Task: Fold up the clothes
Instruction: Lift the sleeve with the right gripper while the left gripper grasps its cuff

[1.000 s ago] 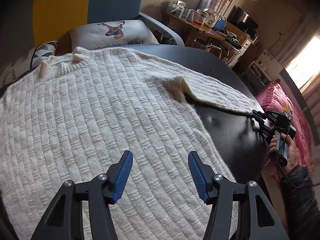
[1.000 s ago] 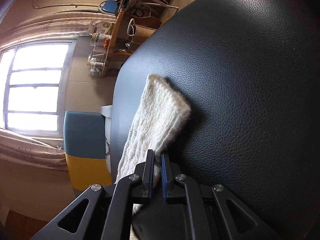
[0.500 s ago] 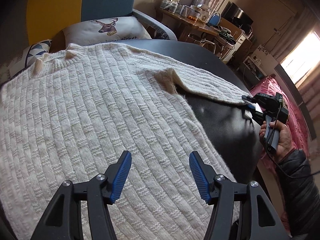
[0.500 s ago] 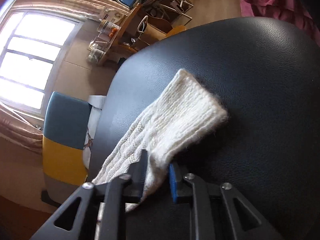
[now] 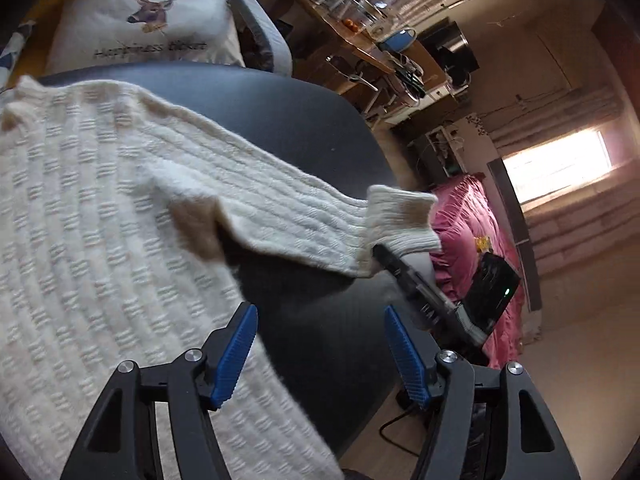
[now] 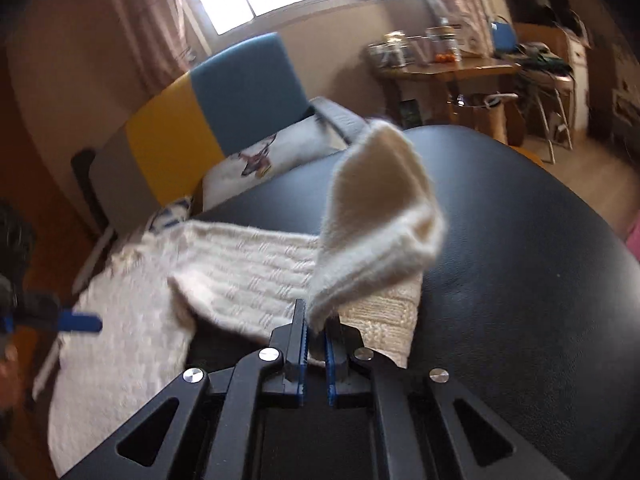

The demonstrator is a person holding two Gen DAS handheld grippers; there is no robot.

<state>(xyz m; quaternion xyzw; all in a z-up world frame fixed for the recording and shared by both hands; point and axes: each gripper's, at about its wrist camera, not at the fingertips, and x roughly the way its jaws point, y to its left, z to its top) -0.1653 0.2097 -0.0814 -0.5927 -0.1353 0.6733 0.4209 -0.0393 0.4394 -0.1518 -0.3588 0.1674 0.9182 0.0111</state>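
Right claw (image 6: 316, 330) was clamped on the ribbed cuff (image 6: 380, 216) of the cream knit sweater's (image 5: 100, 240) sleeve (image 5: 288, 208); cuff stood lifted off the black worktop (image 6: 520, 280) and flopped over the claw. Left claw (image 5: 320, 352) held nothing; its jaws had just been widening, blue pads spread over the sweater's hem edge and bare worktop.

Sweater body lay flat, spread across the worktop, neckline toward the deer-print cushion (image 5: 140, 24) on the blue and yellow armchair (image 6: 208, 120).

Step in hand, as judged: sleeve fold inward across the body. To do it well: keep the cuff high enough that the sleeve clears the knit without dragging, carry it straight across so the fold line falls at the shoulder seam, lay it flat before release. The left claw could pin the body near the armpit to stop it sliding.

View differences: left wrist view showed the whole sleeve run from shoulder to cuff and a pink bedspread (image 5: 472, 240) beyond the worktop. Right wrist view alone showed the pads biting the cuff, plus the window and a cluttered side table (image 6: 448, 68).
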